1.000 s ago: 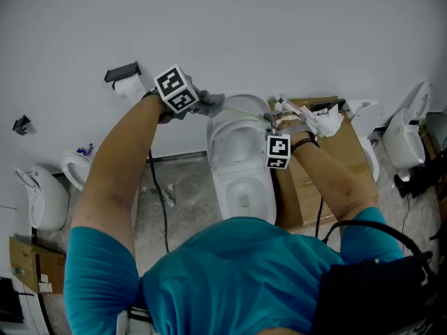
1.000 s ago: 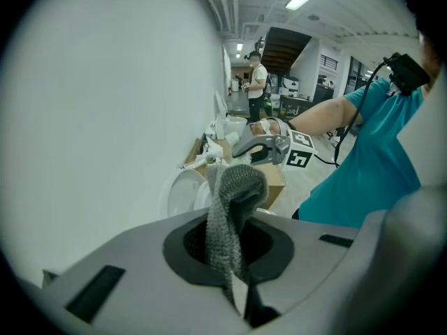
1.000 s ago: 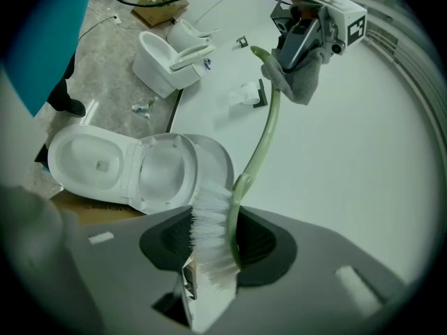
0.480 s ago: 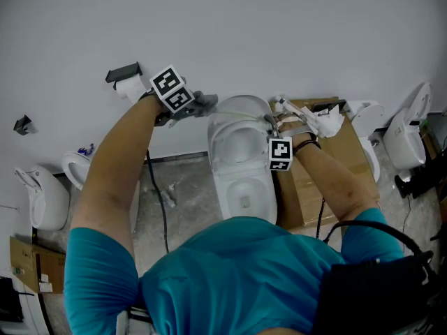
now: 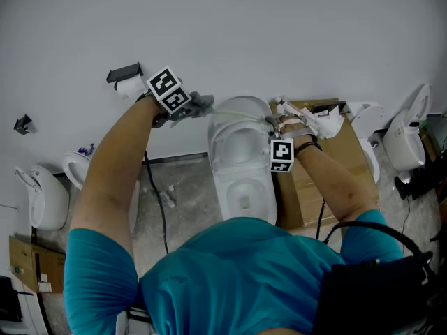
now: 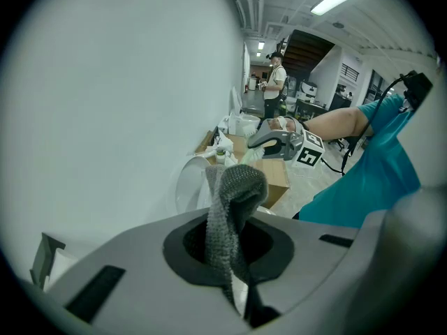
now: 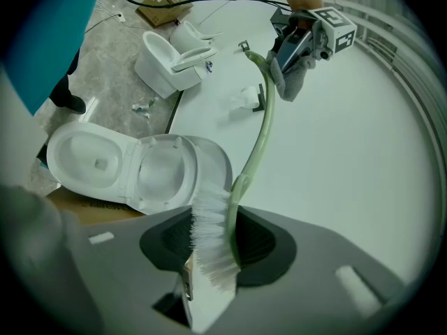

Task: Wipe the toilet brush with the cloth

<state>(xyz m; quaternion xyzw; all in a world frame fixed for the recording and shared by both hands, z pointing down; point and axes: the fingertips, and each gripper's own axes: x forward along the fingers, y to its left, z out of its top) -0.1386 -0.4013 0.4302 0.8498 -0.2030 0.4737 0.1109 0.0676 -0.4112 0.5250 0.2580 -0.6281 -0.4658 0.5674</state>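
Two grips: our left gripper [image 5: 199,105] pinches the cloth [image 6: 234,201], our right gripper [image 5: 279,123] clamps the toilet brush [image 7: 260,131] bristles; soft bristles may let it twist.

White wall [image 5: 293,40], mottled grey floor [image 5: 188,194], several loose toilets [image 5: 38,197]

White toilet [image 5: 241,187] at centre, lid raised against the pale wall [image 5: 279,33]. Cardboard box [image 5: 356,142] just beside it on the right. Black paper holder [image 5: 123,72] with a roll on the wall, left. Black cable [image 5: 158,194] trailing over the gritty floor [image 5: 188,201]. Second toilet [image 5: 42,201] far left, third toilet [image 5: 404,131] far right. Far off, a person [image 6: 276,82] standing under ceiling lights.
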